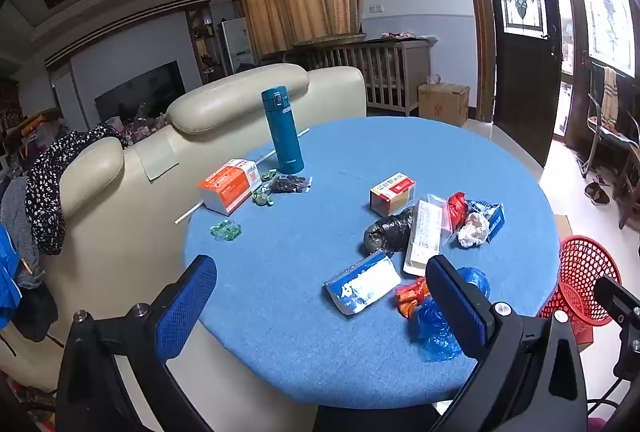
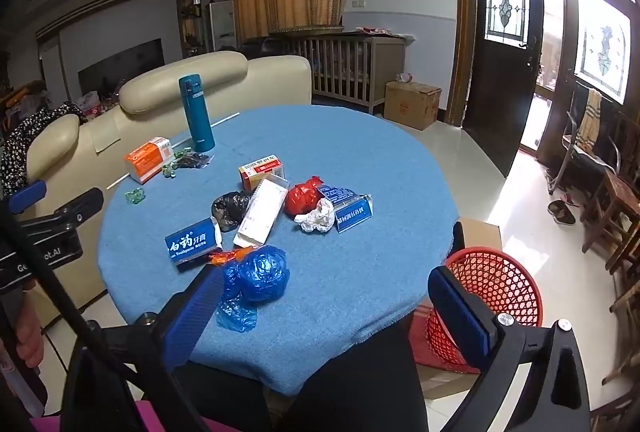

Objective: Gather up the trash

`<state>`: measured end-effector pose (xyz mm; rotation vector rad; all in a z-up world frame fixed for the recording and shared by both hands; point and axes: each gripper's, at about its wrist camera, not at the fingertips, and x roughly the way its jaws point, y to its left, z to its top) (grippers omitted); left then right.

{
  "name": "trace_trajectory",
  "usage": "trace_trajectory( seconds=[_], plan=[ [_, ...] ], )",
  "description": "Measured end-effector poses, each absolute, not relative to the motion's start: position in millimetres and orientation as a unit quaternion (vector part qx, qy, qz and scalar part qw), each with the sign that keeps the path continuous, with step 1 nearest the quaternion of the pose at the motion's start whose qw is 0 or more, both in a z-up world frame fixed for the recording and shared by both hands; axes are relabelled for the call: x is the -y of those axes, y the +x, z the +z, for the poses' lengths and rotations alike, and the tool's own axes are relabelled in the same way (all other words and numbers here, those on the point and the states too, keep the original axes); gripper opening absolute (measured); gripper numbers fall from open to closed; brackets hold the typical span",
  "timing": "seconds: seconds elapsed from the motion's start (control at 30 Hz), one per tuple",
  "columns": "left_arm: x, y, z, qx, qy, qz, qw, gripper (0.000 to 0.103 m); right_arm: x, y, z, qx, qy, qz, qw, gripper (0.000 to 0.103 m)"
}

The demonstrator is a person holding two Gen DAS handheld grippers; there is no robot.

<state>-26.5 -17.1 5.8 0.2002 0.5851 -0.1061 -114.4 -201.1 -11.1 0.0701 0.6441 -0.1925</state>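
Observation:
Trash lies in a heap on the round blue table (image 2: 352,159): a crumpled blue plastic bag (image 2: 262,274), a blue toothpaste box (image 2: 192,242), a black bag (image 2: 230,205), a long white box (image 2: 262,213), a red wrapper (image 2: 304,197) and a white paper wad (image 2: 318,218). A red mesh basket (image 2: 496,292) stands on the floor at the table's right. My right gripper (image 2: 324,308) hovers open over the near table edge, holding nothing. My left gripper (image 1: 320,296) is open too, just short of the toothpaste box (image 1: 362,286) and the blue bag (image 1: 440,328).
A teal flask (image 1: 282,129), an orange-white box (image 1: 230,183), a small orange-yellow box (image 1: 394,191), green candy wrappers (image 1: 226,232) and a white stick sit further back. A cream sofa (image 1: 132,199) adjoins the table's left. Cardboard boxes, wooden chairs and an open door lie right.

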Motion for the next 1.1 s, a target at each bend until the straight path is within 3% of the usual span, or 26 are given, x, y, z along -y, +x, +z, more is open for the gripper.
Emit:
trace_trajectory(
  seconds=[1.1],
  plan=[
    [-1.8, -3.4, -17.7, -0.325, 0.103, -0.045, 0.939, 0.103, 200.5, -105.8, -22.5, -0.337, 0.039, -0.085, 0.937, 0.103]
  ],
)
